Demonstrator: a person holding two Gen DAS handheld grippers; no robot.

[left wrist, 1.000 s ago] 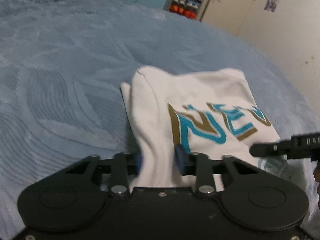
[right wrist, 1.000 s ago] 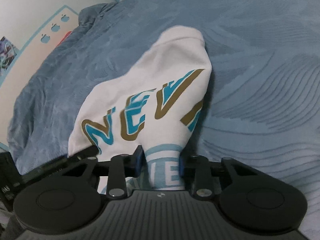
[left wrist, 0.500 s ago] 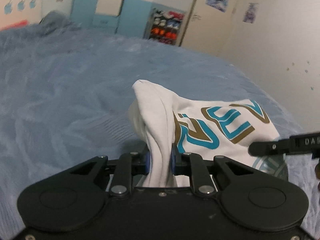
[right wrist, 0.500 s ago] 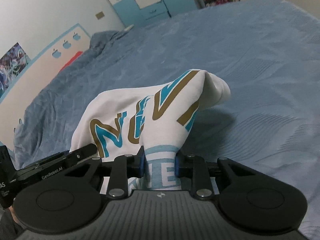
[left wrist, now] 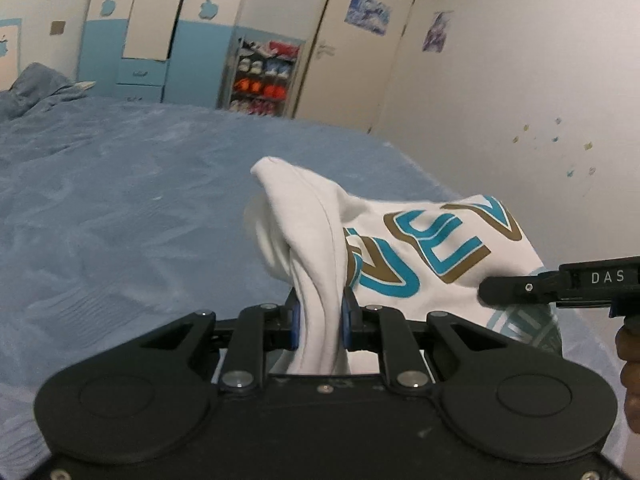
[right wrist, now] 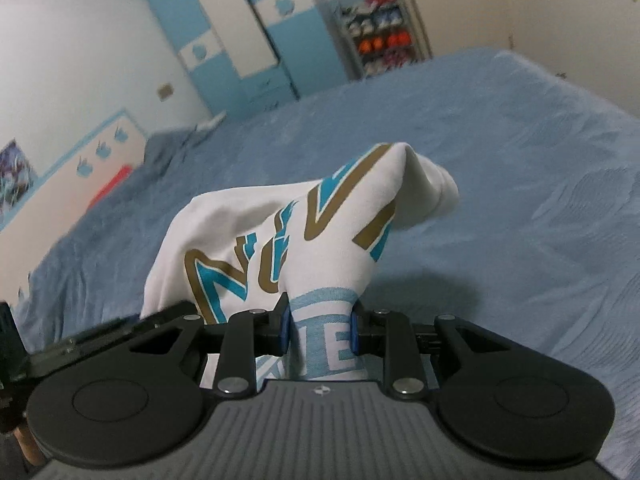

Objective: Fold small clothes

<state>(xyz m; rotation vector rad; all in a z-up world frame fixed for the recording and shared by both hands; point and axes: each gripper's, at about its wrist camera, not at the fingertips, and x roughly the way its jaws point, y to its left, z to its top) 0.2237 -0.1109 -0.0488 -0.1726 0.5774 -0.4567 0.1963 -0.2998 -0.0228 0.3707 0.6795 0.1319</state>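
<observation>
Here, both claws pinch the shirt (left wrist: 400,248).

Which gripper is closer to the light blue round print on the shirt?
Right. The right gripper clamps the shirt directly on the round print; the left gripper pinches plain white fabric beside it.

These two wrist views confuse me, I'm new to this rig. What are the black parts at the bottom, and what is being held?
No robot arm here: a person holds a two-finger gripper in each hand, with a camera on each looking forward along its fingers. The black parts are the gripper bodies. The left gripper is shut on a white shirt with teal and gold letters; the right gripper is shut on another part of it. The shirt is raised above a blue bedspread. Wardrobes stand behind.
</observation>
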